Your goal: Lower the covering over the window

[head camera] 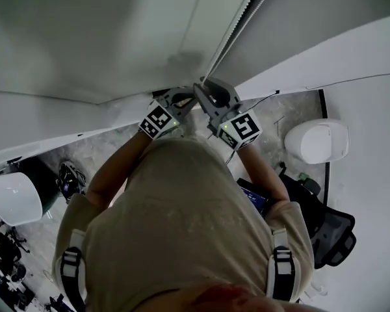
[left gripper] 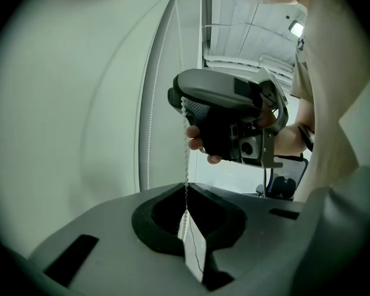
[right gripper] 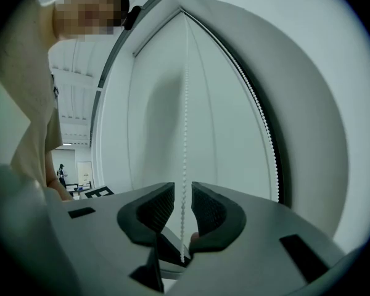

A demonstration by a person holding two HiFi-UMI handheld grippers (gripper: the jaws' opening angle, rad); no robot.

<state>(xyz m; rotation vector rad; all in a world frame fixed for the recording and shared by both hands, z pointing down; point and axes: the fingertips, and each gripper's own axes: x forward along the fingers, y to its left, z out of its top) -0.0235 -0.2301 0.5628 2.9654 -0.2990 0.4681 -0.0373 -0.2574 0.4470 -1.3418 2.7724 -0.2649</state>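
Left tool: my left gripper (left gripper: 186,191) has its black jaws closed tight on the white beaded pull cord (left gripper: 185,147).
Right tool: my right gripper (right gripper: 183,193) stands partly open. The cord passes through the gap and neither pad touches it.
Cord: it hangs straight with its long axis vertical, rising from my left jaws to my right tool (which sits higher on it).
Tab: a small flat white tab (left gripper: 196,251) lies against the cord inside my left jaws.
Covering: the pale fabric roller blind (right gripper: 222,134) hangs just behind the cord, with a second beaded strand (right gripper: 259,116) curving along its right edge.
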